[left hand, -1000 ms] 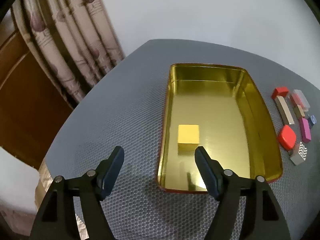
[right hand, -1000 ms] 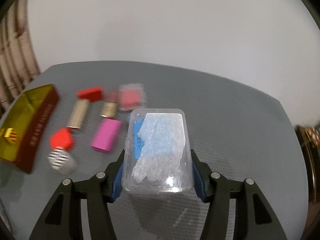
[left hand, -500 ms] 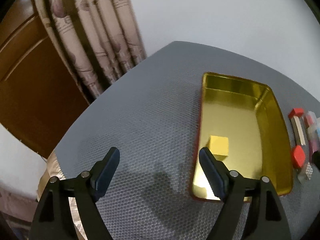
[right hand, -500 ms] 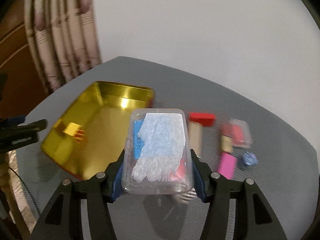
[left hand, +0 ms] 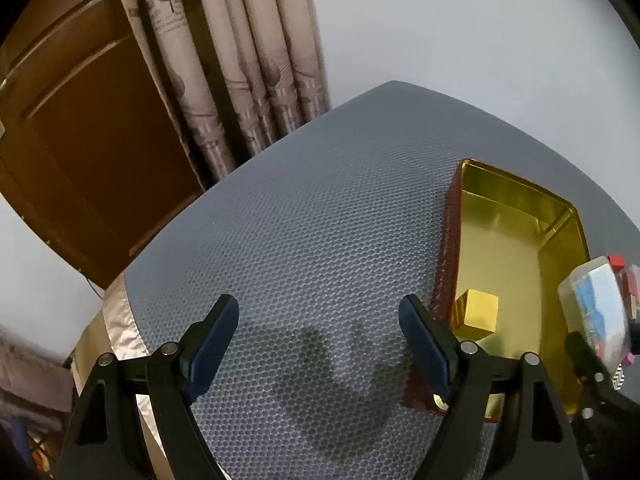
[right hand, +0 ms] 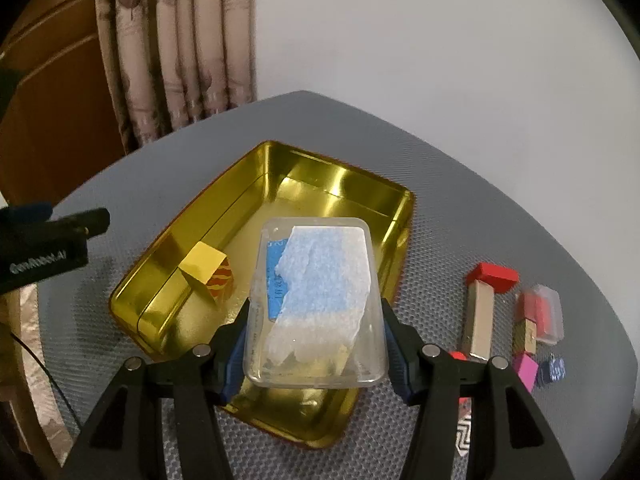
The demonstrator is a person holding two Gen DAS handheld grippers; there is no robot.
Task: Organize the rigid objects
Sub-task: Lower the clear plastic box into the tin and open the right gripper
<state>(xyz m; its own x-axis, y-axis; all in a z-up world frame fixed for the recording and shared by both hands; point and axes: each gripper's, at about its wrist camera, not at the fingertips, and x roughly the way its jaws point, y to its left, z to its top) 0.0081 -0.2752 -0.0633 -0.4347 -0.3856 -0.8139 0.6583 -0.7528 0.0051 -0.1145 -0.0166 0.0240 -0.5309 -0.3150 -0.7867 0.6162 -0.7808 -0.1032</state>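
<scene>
Reading "GenRobot.AI" on left tool (right hand: pixel 44 240); plastic box (right hand: pixel 316 304) label illegible.

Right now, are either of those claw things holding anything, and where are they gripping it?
The right gripper clamps the clear plastic box by its two long sides, near its close end, above the gold tin. The left gripper holds nothing.

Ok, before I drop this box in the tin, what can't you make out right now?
- Right wrist view: the clear plastic box in the right gripper hides the gold tin floor beneath it.
- Same view: the right gripper's arm cuts off the patterned block and a red piece.
- Left wrist view: small blocks beyond the tin are blurred, behind the box.
</scene>
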